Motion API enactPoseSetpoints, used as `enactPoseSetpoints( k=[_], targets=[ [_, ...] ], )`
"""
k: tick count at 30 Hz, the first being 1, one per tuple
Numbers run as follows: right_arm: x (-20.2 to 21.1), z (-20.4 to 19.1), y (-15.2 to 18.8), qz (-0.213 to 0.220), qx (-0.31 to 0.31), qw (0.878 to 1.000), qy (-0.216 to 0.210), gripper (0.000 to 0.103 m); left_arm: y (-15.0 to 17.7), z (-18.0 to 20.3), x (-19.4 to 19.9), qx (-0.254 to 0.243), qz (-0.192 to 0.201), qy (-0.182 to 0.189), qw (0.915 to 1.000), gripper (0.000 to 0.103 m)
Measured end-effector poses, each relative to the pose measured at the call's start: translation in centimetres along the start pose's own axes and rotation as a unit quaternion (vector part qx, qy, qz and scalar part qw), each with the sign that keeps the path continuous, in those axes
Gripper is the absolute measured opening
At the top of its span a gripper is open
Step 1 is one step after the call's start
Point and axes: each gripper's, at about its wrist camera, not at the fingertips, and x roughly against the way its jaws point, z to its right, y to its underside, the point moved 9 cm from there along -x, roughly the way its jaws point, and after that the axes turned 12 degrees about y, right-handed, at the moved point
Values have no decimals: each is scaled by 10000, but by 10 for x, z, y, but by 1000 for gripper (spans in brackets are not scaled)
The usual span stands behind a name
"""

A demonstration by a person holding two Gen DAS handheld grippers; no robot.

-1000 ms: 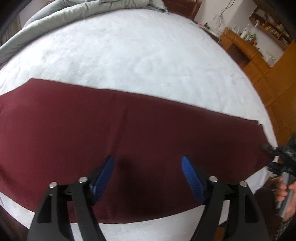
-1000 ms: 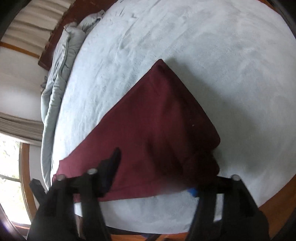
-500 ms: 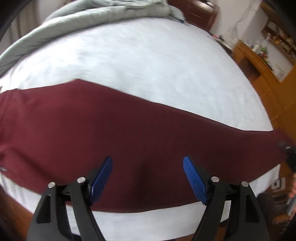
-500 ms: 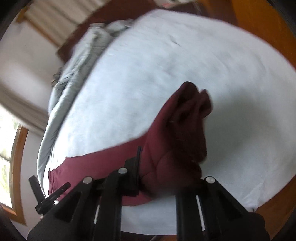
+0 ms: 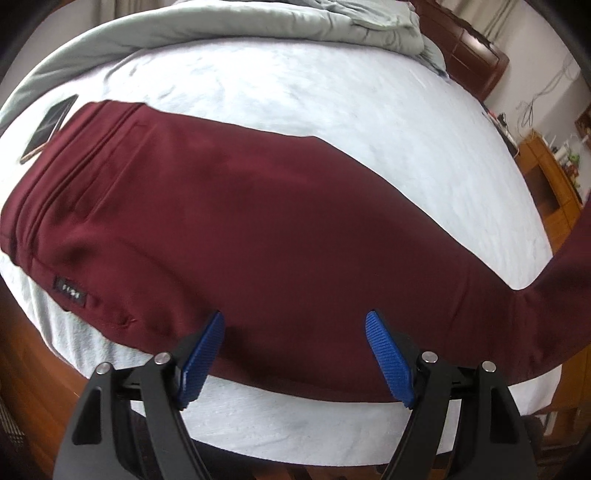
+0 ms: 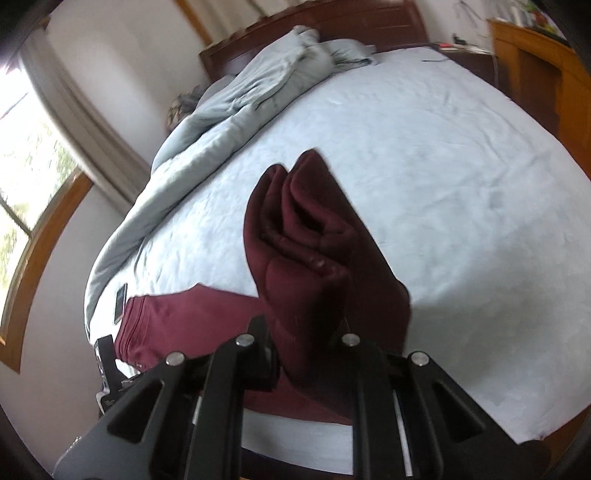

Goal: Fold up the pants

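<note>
Dark red pants (image 5: 236, 225) lie lengthwise on the pale bed sheet (image 5: 303, 92), waistband and a small black label at the left. My left gripper (image 5: 295, 349) hangs open above the pants' near edge, its blue pads (image 5: 202, 350) touching nothing. At the right of that view the leg end rises off the bed. In the right wrist view my right gripper (image 6: 306, 332) is shut on the bunched leg end of the pants (image 6: 314, 236) and holds it up above the sheet (image 6: 443, 177); the fabric hides the fingertips.
A phone (image 5: 48, 127) lies on the sheet beside the waistband. A rumpled grey duvet (image 6: 236, 99) is piled along the far side by the dark headboard (image 6: 314, 33). Wooden furniture (image 5: 550, 184) stands to the right, and a window (image 6: 22, 177) is at the left.
My right gripper closed on the leg end and lifted it off the bed. My left gripper slid along the pants toward the waistband, staying open.
</note>
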Motion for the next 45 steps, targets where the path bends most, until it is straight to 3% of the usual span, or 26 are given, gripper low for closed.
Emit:
enactPoseSetpoints(
  k=[13, 21, 25, 28, 31, 33, 35, 38, 40, 45],
  targets=[
    [-41, -78, 27, -460, 687, 9965, 77, 13, -3, -33, 24, 233, 134, 135, 9995, 79],
    [-86, -114, 67, -909, 1160, 9890, 135, 13, 4, -49, 35, 491, 183, 249, 9983, 79],
    [-111, -121, 95, -1219, 1406, 9822, 255, 13, 3, -48, 38, 560, 138, 439, 9974, 79],
    [-128, -120, 114, -1451, 1475, 9780, 270, 14, 2, -35, 37, 677, 8, 814, 9944, 79],
    [-139, -120, 131, -1654, 1537, 9740, 198, 25, 1, -15, 31, 781, -212, 1271, 9886, 79],
    [-141, -123, 141, -1875, 1479, 9710, -82, 61, 1, 0, 26, 863, -382, 1533, 9837, 79],
    [-131, -127, 149, -2161, 1223, 9661, -711, 76, 1, 13, 20, 936, -558, 1783, 9779, 79],
    [-104, -116, 141, -2106, 763, 9650, -1365, 75, 8, 36, 2, 1090, -1019, 2138, 9654, 82],
    [-91, -93, 131, -1934, 499, 9710, -1314, 75, 14, 46, -13, 1096, -1276, 2138, 9623, 82],
    [-70, -20, 115, -1493, 169, 9859, -737, 76, 25, 66, -51, 1190, -1725, 2174, 9533, 82]
  ],
)
